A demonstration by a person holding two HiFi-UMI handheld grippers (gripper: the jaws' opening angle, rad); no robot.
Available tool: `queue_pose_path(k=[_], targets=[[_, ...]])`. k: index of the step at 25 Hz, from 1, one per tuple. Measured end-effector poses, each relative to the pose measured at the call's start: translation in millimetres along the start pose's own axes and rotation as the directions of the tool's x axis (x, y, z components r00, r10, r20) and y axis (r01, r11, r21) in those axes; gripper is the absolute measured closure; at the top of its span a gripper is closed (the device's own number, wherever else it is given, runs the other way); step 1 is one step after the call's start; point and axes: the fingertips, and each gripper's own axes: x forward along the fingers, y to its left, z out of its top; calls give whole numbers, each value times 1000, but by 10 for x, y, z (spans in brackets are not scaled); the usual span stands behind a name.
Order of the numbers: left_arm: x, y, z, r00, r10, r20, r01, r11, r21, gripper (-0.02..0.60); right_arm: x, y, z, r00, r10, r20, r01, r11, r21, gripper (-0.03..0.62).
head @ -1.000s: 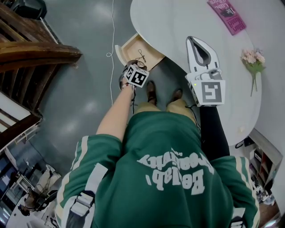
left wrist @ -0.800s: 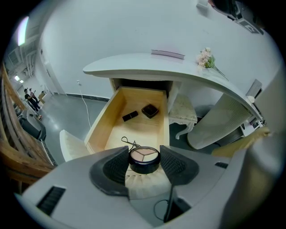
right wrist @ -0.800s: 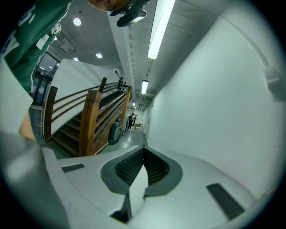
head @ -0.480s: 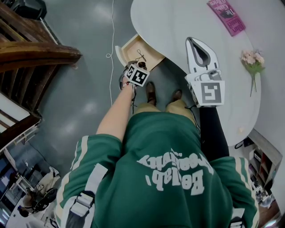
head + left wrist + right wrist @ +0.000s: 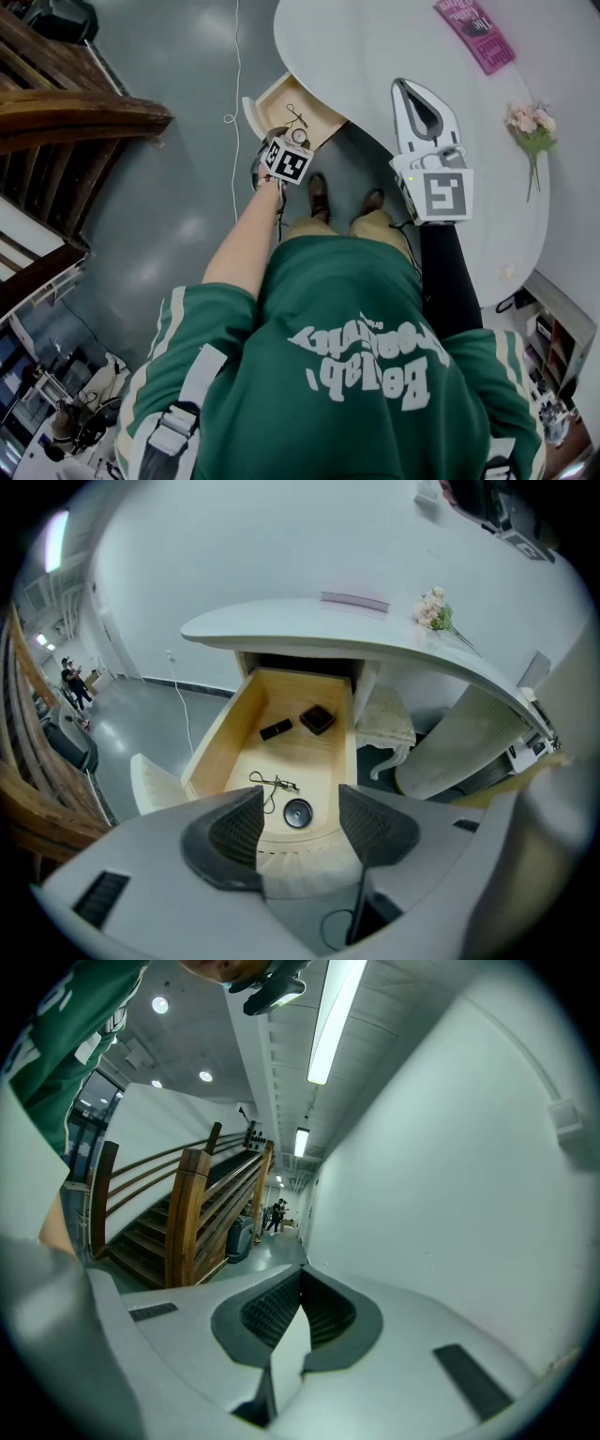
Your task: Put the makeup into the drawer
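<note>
The left gripper hangs over the open pale wooden drawer that is pulled out from under the rounded white table. Its jaws have just been opening and stand released, wide apart, with no pad pressing on anything. Seen through the gap between them, a small round black makeup compact lies on the drawer floor at the near end, apart from both pads. Just left of it and slightly farther in lies a thin black wire-like tool. Toward the far end, close under the tabletop, lie a short black tube and, to its right, a square black case.

The right gripper is held over the near part of the table, its jaws clenched together on nothing. On the tabletop's far side lies a pink book, and to the right a small bunch of pale pink flowers.
</note>
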Motion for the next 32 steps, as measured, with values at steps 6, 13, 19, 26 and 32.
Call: queue_pose_path(k=[6, 13, 19, 26, 32], targets=[[-462, 203, 671, 969, 73, 235, -67, 997, -34, 318, 18, -43, 32, 999, -2, 37, 1, 1000, 16, 585], [-1410, 438, 1736, 849, 139, 510, -153, 988, -16, 318, 69, -145, 264, 994, -34, 103, 32, 999, 24, 585], [-2258, 408, 2437, 732, 134, 668, -200, 980, 22, 318, 80, -209, 528, 983, -64, 169, 61, 998, 21, 585], [-2943, 285, 2754, 628, 113, 770, -222, 974, 38, 318, -49, -390, 583, 975, -125, 183, 122, 992, 31, 585], [-2894, -86, 2962, 613, 31, 790, -172, 981, 94, 318, -415, -683, 536, 963, -212, 168, 211, 977, 22, 585]])
